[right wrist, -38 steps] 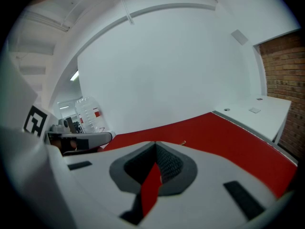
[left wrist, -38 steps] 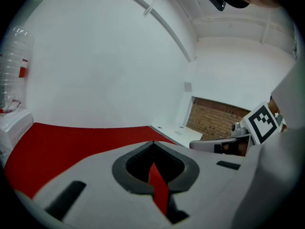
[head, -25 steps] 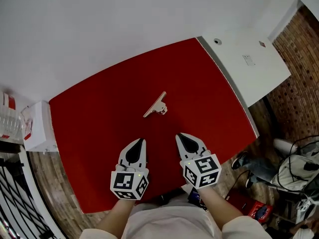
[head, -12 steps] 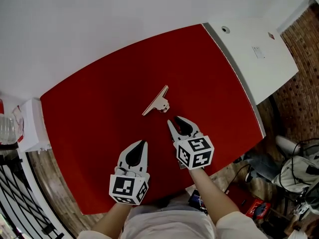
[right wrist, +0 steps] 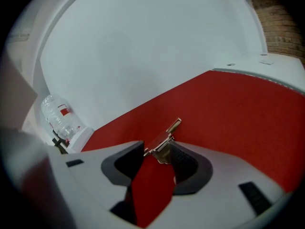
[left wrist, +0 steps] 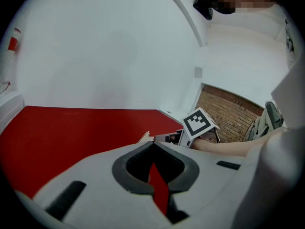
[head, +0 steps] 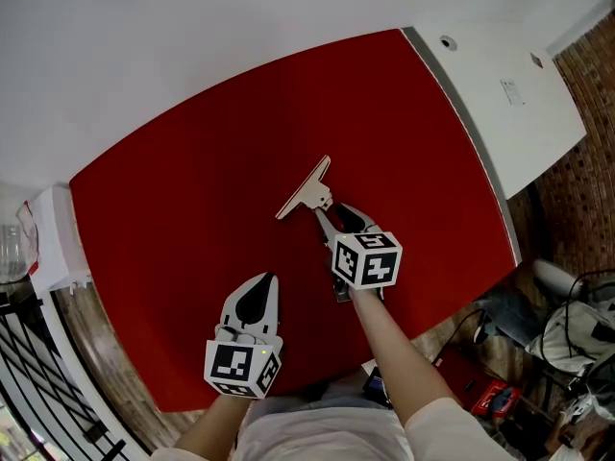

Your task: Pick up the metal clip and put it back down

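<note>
Metal clip point(head: 306, 190) flat on red bench point(head: 173, 181), handle end between tips of right tongs point(head: 334, 213), jaws just been opening, wide, not gripping; left tongs point(head: 267, 280) closed, empty, apart.

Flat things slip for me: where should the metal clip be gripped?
Probably by the handle tab on the metal clip, from the person's side: it juts that way; the bar is long and flat. The right gripper, jaws just opened, has the tab at its tips, unpinched.
</note>
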Action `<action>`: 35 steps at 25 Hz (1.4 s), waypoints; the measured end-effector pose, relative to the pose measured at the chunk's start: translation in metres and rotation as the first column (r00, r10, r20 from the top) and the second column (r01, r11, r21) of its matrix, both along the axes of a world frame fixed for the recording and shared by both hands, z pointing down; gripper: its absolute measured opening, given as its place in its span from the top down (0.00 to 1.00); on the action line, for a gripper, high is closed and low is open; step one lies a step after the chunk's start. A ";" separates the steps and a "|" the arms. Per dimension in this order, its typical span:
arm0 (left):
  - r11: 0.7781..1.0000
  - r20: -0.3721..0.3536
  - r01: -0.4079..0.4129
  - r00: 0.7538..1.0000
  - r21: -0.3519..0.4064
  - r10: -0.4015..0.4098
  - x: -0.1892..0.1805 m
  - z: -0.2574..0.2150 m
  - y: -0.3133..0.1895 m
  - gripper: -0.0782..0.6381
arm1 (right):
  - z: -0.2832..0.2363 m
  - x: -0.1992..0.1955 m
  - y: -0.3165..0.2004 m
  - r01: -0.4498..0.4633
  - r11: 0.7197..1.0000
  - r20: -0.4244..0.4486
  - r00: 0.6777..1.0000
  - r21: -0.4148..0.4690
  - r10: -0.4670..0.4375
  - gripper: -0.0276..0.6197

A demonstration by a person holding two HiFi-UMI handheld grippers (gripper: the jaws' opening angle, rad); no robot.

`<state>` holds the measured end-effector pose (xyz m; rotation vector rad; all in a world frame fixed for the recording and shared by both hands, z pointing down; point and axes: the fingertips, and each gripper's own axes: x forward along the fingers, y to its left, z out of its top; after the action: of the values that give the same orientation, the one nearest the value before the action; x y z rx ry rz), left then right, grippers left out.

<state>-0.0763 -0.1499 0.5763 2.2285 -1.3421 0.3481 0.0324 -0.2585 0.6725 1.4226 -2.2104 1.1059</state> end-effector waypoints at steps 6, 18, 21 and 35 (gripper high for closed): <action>1.000 0.000 0.013 1.000 -0.016 -0.013 -0.007 0.007 0.002 0.89 | 0.020 -0.005 -0.011 -0.037 0.997 0.045 0.998 -0.063 0.040 0.73; 0.999 0.024 0.025 0.999 -0.030 -0.025 -0.014 0.015 0.007 0.89 | 0.029 -0.012 -0.034 -0.083 0.990 0.149 0.984 -0.116 0.100 0.73; 0.999 0.024 0.029 0.999 -0.034 -0.028 -0.015 0.015 0.008 0.89 | 0.026 -0.012 -0.033 -0.104 0.987 0.196 0.972 -0.124 0.127 0.81; 0.999 0.022 0.039 0.999 0.009 -0.039 -0.018 -0.006 0.012 0.89 | -0.029 -0.021 -0.029 -0.070 0.997 0.240 0.968 -0.018 0.073 0.95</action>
<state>-0.0939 -0.1375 0.5706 2.2083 -1.3992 0.3544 0.0113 -0.2873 0.6436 1.4416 -2.3258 1.3777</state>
